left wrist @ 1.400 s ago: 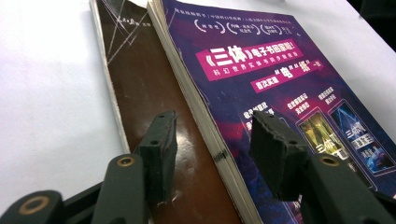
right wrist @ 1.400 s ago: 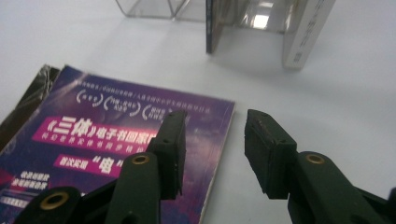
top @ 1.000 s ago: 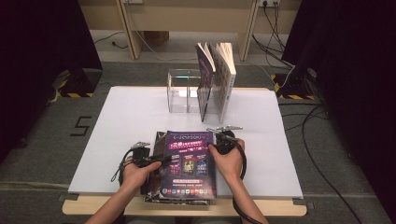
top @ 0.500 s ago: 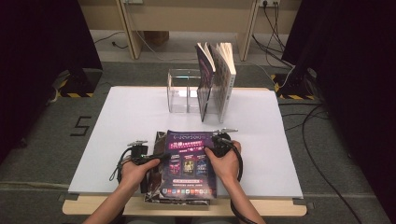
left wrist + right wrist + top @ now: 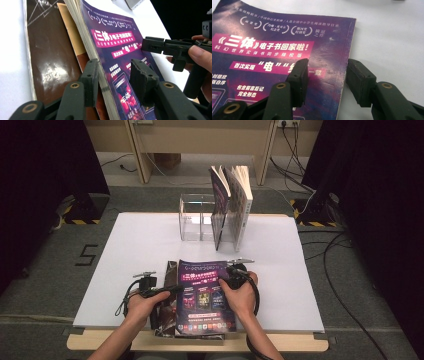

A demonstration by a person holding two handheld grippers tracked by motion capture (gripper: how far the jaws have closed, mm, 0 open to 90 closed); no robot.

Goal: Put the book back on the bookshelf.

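A thick book with a purple cover (image 5: 205, 295) lies flat near the table's front edge. A brown flap (image 5: 167, 295) is spread to its left. My left gripper (image 5: 172, 290) is at the book's left edge. In the left gripper view its jaws (image 5: 115, 75) straddle the page block (image 5: 100, 62) and have just been closing, with a gap still showing. My right gripper (image 5: 228, 277) is open at the book's right edge. One of its pads (image 5: 299, 75) hangs over the cover (image 5: 274, 45) and the other over the bare table. Its jaws (image 5: 328, 77) have just been opening.
A clear acrylic holder (image 5: 192, 217) stands at the back of the white table (image 5: 140, 245), with two books (image 5: 232, 205) upright in its right part. The right gripper (image 5: 155, 46) reaches in from the right in the left gripper view. The front table edge lies just below the book.
The right hand has edged slightly toward the book's right side. The book and the left hand sit much as before.
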